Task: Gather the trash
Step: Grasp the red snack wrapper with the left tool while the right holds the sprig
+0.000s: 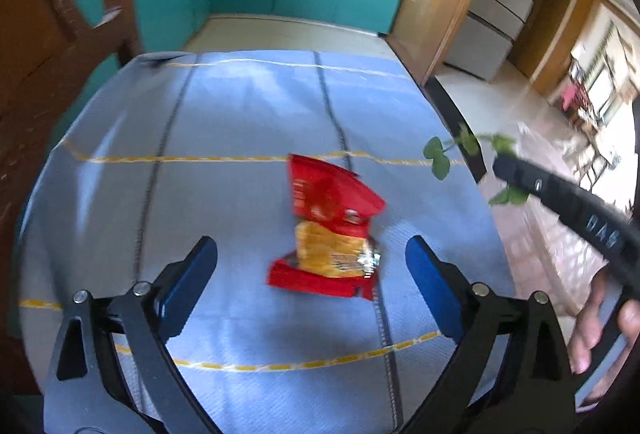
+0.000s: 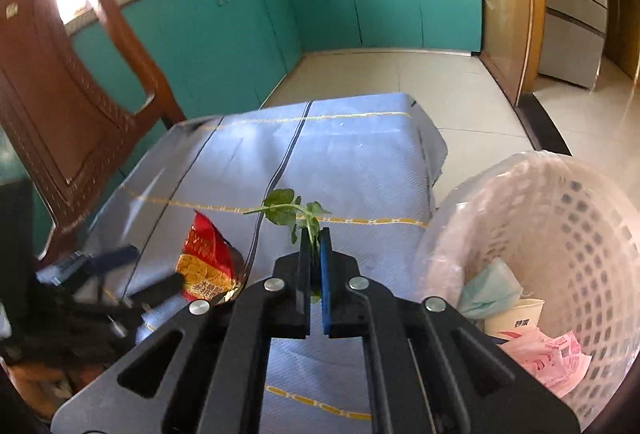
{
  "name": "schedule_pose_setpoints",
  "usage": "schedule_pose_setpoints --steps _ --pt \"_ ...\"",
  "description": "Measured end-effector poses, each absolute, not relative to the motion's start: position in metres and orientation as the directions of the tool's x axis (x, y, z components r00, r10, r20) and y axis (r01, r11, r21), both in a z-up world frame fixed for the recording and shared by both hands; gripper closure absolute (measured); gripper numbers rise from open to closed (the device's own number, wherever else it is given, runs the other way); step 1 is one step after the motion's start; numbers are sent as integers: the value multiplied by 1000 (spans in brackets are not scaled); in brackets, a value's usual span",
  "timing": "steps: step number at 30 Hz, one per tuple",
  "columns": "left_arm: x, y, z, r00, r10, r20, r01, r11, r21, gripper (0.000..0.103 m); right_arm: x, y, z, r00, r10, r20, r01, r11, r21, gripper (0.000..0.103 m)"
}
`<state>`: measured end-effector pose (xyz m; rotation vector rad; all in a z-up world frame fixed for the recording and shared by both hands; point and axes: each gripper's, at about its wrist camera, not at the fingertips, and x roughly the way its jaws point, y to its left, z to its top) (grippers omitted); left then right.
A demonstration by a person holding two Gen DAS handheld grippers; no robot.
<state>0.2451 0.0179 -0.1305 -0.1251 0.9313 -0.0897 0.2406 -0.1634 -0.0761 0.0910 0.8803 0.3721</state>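
Observation:
A crumpled red and yellow snack wrapper (image 1: 332, 234) lies on the blue tablecloth (image 1: 240, 106). My left gripper (image 1: 312, 254) is open, its blue pads on either side of the wrapper's near end, just above the cloth. My right gripper (image 2: 316, 238) is shut on a green leafy sprig (image 2: 292, 210) and holds it above the table's right part, beside the basket. In the left wrist view the right gripper (image 1: 500, 162) shows at the right with the sprig (image 1: 452, 150). The wrapper also shows in the right wrist view (image 2: 208, 262).
A white plastic waste basket (image 2: 560, 234) with a liner stands right of the table, holding a paper cup (image 2: 516, 318), pink paper and a teal mask. A wooden chair (image 2: 60, 106) stands at the table's left. Teal cabinets line the far wall.

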Motion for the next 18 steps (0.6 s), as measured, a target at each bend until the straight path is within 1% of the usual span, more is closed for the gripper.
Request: schedule_pose_setpoints --steps 3,8,11,15,18 --pt "251 7 -141 588 -93 -803 25 995 -96 8 240 -162 -76 572 356 -739 -286 931 227 98" --pt "258 3 -152 571 -78 -817 -1 995 -96 8 239 -159 -77 564 354 -746 -298 930 216 98" --pt "259 1 -153 577 -43 -816 -6 998 -57 10 238 -158 -78 560 356 -748 -302 929 216 98" --pt "258 2 -156 572 -27 -820 -9 999 -40 28 236 -158 -77 563 357 -746 -308 928 212 98" --pt "256 2 -156 571 -33 -820 -3 999 -43 35 236 -157 -77 562 357 -747 -310 927 210 98"
